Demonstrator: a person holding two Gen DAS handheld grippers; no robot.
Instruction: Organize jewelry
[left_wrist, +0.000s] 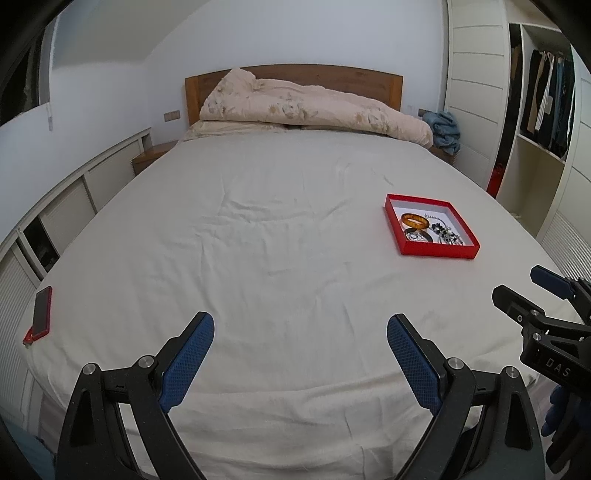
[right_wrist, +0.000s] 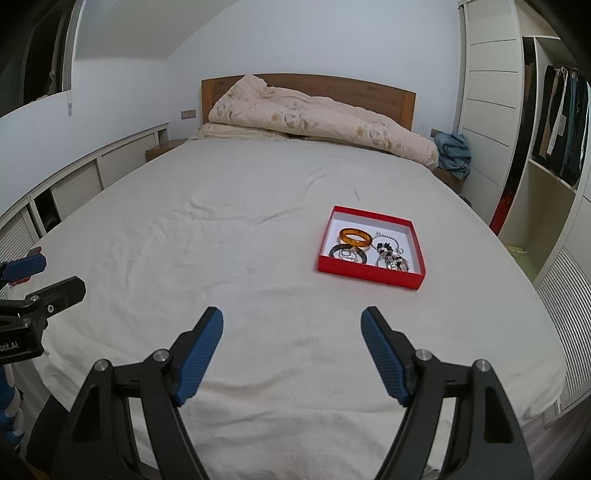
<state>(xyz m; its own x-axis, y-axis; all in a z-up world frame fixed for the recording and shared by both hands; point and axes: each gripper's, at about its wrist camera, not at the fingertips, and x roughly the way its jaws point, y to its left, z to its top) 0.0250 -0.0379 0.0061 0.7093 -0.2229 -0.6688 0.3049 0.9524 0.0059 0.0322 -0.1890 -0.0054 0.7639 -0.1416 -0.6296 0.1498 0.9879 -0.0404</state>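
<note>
I held left gripper (left_wrist: 300, 325) over near edge of bed (left_wrist: 280, 229), fingers (left_wrist: 192, 354) spread wide, nothing between them. Right gripper (right_wrist: 291, 321) likewise: fingers (right_wrist: 201, 354) wide, empty. Red box (right_wrist: 370, 246) lay on sheet, ahead and to right of both grippers, well apart from either. Inside box: amber bangle (right_wrist: 355, 236), dark bangle (right_wrist: 348, 254) just in front of it, beaded chain (right_wrist: 392, 254) heaped beside both. Phone (left_wrist: 41, 310) lay at left edge of bed. Rolled duvet (left_wrist: 317, 105) lay against headboard.
</note>
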